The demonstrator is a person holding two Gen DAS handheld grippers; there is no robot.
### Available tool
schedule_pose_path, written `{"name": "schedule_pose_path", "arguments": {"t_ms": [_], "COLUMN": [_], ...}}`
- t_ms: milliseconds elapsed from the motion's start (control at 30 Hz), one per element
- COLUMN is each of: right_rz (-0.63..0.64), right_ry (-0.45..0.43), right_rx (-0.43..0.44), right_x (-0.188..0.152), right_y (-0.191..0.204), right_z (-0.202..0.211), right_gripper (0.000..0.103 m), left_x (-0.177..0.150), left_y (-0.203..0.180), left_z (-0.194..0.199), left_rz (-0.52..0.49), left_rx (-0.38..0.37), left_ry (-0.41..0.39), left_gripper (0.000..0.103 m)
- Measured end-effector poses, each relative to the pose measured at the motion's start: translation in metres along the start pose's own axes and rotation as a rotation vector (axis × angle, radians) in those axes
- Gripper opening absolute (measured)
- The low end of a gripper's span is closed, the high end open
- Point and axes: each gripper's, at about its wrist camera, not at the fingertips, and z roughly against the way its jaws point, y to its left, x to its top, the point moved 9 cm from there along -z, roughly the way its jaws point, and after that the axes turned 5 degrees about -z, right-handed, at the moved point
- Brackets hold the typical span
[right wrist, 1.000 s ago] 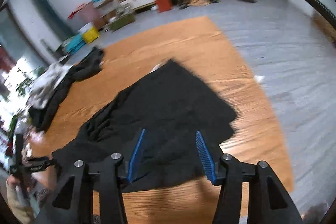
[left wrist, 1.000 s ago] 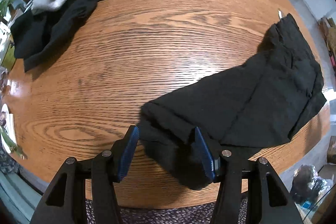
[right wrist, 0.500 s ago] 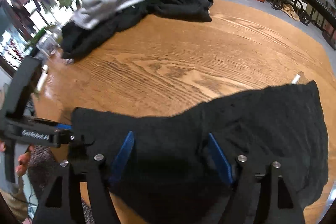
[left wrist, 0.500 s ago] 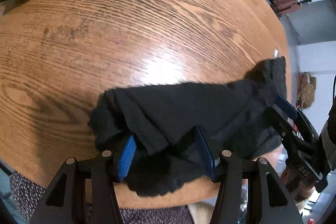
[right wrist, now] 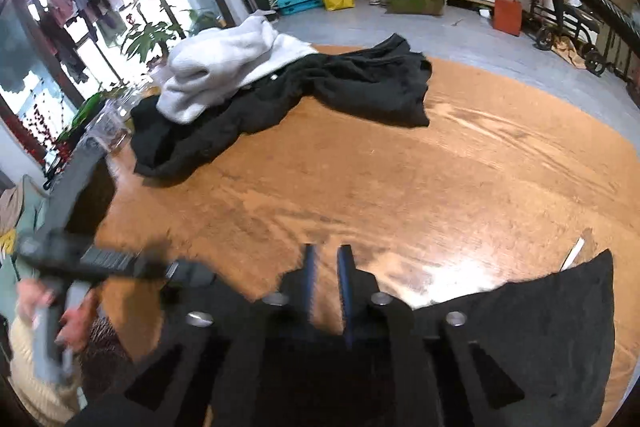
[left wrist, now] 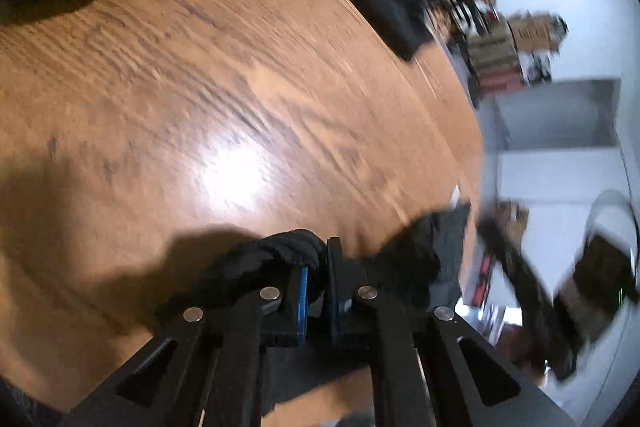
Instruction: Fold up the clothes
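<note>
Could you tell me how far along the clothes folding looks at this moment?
Early. Done: nothing lies finished on the table. In hand: the black garment at the near edge; the left tongs are closing on a bunch of its cloth, and the right tongs are closing at its edge. Left: its folds, then the black pile and the white garment.

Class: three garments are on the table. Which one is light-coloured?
The white sweatshirt, heaped on the far black garment; the near black garment is also dark.

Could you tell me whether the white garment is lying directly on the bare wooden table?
No, the white fleece garment lies on top of a crumpled black garment.
</note>
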Motion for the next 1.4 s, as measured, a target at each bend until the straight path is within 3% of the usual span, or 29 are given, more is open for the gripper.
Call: {"name": "schedule_pose_path", "arguments": {"t_ms": [33,67,233,367,400,467,533,600,800,867,967,1033,1067,1100,1200,1233,1333,1400], "right_rz": [0.003,-0.001,-0.056,-0.109,-0.095,-0.031,0.083,0.119,-0.062,-0.123,-0.176,-0.213,-0.231,-0.248,-0.281,-0.274,-0.159,-0.034], "right_ry": [0.005,0.024,0.118,0.165,0.186,0.242,0.299,0.322,0.142,0.104,0.117,0.094,0.071,0.052,0.036,0.015,-0.066,-0.108], "right_rx": [-0.014,-0.034,-0.11,-0.037,-0.028,-0.034,-0.076,-0.081,-0.007,-0.031,-0.101,-0.115,-0.109,-0.102,-0.088,-0.106,-0.156,-0.165], "right_x": [-0.005,-0.012,-0.038,-0.036,-0.039,-0.049,-0.06,-0.06,0.02,0.04,0.047,0.05,0.051,0.052,0.049,0.047,0.037,0.027], "right_y": [-0.003,-0.009,-0.043,-0.045,-0.041,-0.028,-0.015,-0.01,-0.035,-0.05,-0.072,-0.08,-0.081,-0.083,-0.091,-0.094,-0.087,-0.068], "right_z": [0.002,0.001,-0.009,-0.033,-0.037,-0.049,-0.058,-0.059,-0.045,-0.06,-0.1,-0.115,-0.118,-0.12,-0.104,-0.091,-0.045,-0.02], "right_gripper": [0.044,0.049,0.057,0.059,0.057,0.037,0.023,0.017,0.014,0.014,0.015,0.024,0.044,0.049,0.054,0.06,0.072,0.081], "left_x": [0.004,0.007,0.011,0.01,0.011,0.012,0.013,0.014,0.041,0.054,0.071,0.072,0.071,0.066,0.049,0.038,0.018,0.013], "left_y": [0.005,0.008,0.009,0.009,0.011,0.019,0.027,0.03,0.034,0.04,0.055,0.056,0.054,0.047,0.026,0.019,0.021,0.034], "left_z": [-0.003,-0.009,-0.025,-0.023,-0.022,-0.019,-0.017,-0.015,-0.003,0.002,0.015,0.023,0.026,0.028,0.027,0.025,0.017,0.014], "left_rz": [0.009,0.01,-0.009,-0.018,-0.015,-0.014,-0.017,-0.018,0.025,0.021,-0.013,-0.005,-0.009,-0.052,-0.207,-0.277,-0.34,-0.251], "left_rx": [0.015,0.029,0.04,0.032,0.02,-0.005,-0.028,-0.039,-0.085,0.0,0.245,0.282,0.28,0.28,0.312,0.336,0.409,0.426], "left_ry": [-0.005,-0.001,0.011,0.02,0.021,0.024,0.031,0.041,-0.019,-0.075,-0.179,-0.211,-0.217,-0.211,-0.167,-0.138,-0.072,-0.036], "left_gripper": [0.008,0.008,0.008,0.008,0.008,0.008,0.006,0.004,0.004,0.004,0.004,0.004,0.006,0.009,0.039,0.05,0.053,0.053]}}
